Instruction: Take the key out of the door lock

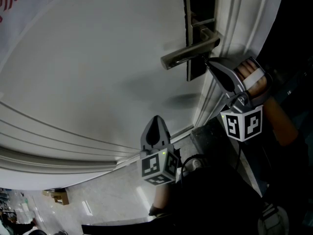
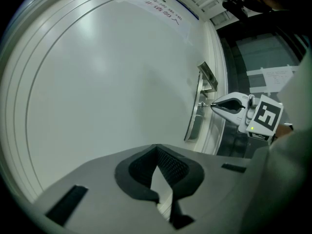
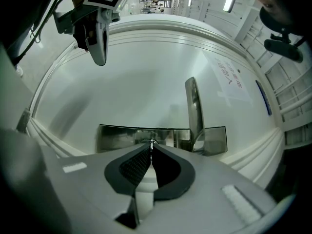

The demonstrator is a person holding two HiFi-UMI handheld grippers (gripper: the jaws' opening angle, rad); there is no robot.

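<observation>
A metal lock plate [image 1: 196, 13] with a lever handle [image 1: 188, 54] is fixed at the right edge of a white door [image 1: 98, 72]. My right gripper [image 1: 208, 62] points at the plate just under the handle and is shut on the thin key [image 3: 151, 143], which still sits in the lock plate [image 3: 122, 138]. From the left gripper view the key [image 2: 206, 104] bridges the short gap between the right gripper [image 2: 212, 105] and the plate [image 2: 196, 116]. My left gripper [image 1: 156, 119] hangs lower, apart from the door, shut and empty [image 2: 156, 149].
The lever handle [image 3: 193, 108] runs just right of the right gripper's tips. A moulded door frame [image 1: 230, 38] borders the plate, with a dark glass panel [image 2: 263, 57] beyond it. A paper notice [image 2: 165, 9] is stuck higher on the door.
</observation>
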